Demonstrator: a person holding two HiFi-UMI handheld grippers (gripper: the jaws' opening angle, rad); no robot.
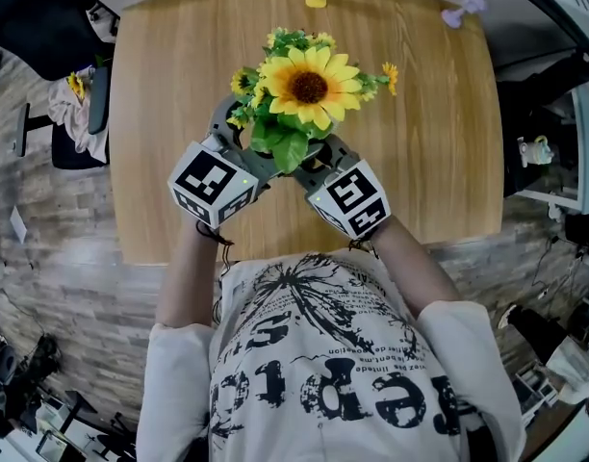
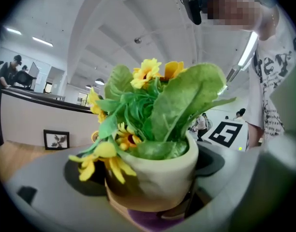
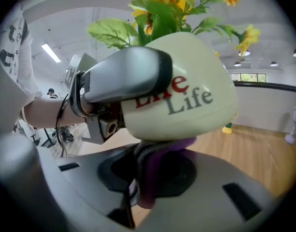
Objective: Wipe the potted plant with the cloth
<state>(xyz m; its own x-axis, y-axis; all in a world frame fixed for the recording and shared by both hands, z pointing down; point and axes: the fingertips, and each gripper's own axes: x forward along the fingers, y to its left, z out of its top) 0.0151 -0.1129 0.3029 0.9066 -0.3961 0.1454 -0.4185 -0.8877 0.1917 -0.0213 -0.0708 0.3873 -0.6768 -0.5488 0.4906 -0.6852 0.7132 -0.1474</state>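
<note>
The left hand-held gripper (image 1: 248,141) clamps the pot (image 3: 186,95), held above the tabletop (image 1: 439,133). The right hand-held gripper (image 1: 312,158) pinches the purple cloth (image 3: 148,178) against the pot's base. Wiping appears under way; the leaves (image 2: 186,100) seem yet to be wiped.

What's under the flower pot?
A purple cloth, pinched by the right hand-held gripper, presses against the pot's bottom. The pot covers the cloth's top end, so that part can't be seen.

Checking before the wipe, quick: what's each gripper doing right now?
Left gripper: closed on the plant pot.
Right gripper: closed on the purple cloth under the pot.
</note>
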